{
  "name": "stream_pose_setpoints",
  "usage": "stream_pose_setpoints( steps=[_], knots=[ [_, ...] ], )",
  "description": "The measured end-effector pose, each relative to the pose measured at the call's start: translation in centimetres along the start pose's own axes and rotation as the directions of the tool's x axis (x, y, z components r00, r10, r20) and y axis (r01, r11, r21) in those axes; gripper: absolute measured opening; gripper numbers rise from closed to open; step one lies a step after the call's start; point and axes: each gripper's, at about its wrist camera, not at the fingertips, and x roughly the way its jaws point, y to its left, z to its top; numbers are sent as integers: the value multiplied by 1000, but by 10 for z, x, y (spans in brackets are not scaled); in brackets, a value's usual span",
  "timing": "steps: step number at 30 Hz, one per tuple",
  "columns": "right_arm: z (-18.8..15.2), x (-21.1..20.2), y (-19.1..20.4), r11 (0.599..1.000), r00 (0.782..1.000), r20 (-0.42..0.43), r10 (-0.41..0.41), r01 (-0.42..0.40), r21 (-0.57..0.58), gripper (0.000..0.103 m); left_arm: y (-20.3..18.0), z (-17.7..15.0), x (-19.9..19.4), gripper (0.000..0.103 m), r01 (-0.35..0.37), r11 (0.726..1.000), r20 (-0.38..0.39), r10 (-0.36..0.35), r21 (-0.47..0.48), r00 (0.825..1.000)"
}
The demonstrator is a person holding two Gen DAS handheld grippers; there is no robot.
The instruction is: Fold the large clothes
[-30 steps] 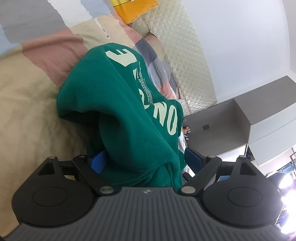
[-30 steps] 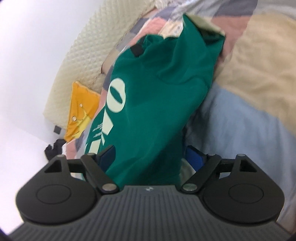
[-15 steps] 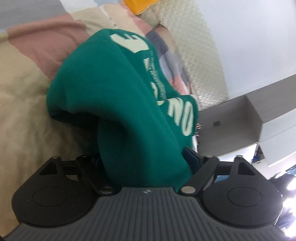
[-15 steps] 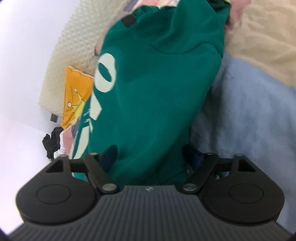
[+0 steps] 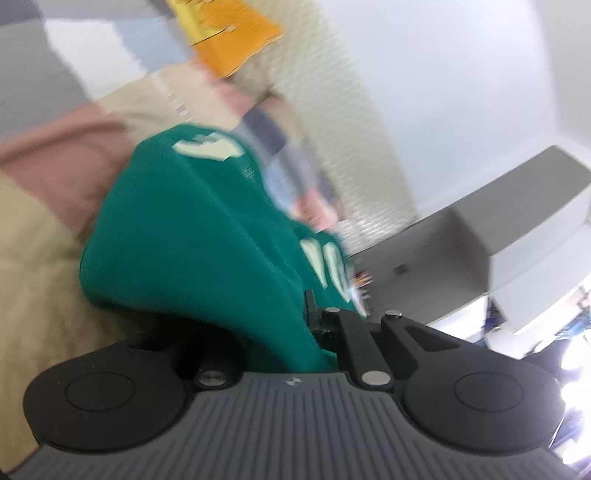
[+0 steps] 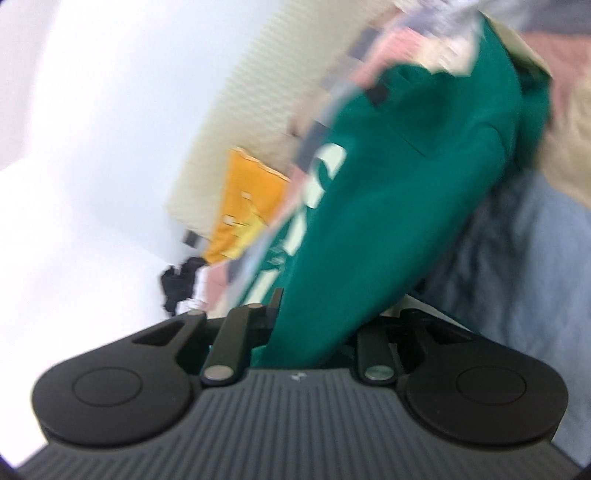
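A green sweatshirt (image 5: 192,236) with pale lettering hangs bunched between both grippers above a patchwork bedspread (image 5: 40,266). My left gripper (image 5: 280,332) is shut on a fold of it; the cloth covers the fingers. In the right wrist view the same sweatshirt (image 6: 399,206) runs up from my right gripper (image 6: 314,332), which is shut on another part of it. Both views are motion-blurred.
An orange-yellow cushion (image 5: 229,33) lies by the quilted cream headboard (image 5: 332,122); it also shows in the right wrist view (image 6: 243,206). A grey cabinet (image 5: 480,236) stands past the bed. A dark object (image 6: 181,284) sits by the white wall.
Both grippers have closed on the sweatshirt; their linkages have swung inward. Both views have shifted and blurred, and the cloth is pulled in tighter between the fingers.
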Motion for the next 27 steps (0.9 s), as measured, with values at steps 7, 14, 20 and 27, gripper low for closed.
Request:
stream_pose_setpoints(
  steps=[7, 14, 20, 27],
  knots=[
    [13, -52, 53, 983, 988, 52, 147, -140, -120, 22, -53, 6, -44, 8, 63, 991, 69, -72, 117, 995],
    [37, -97, 123, 940, 967, 80, 243, -215, -265, 22, -126, 25, -86, 9, 118, 962, 157, -160, 245, 975],
    [58, -133, 178, 910, 943, 110, 315, -266, -319, 22, -195, 42, -132, 9, 119, 929, 211, -202, 350, 956],
    [71, -159, 242, 859, 934, 101, 342, -267, -437, 22, -248, 62, -184, 9, 115, 914, 267, -231, 389, 935]
  ],
)
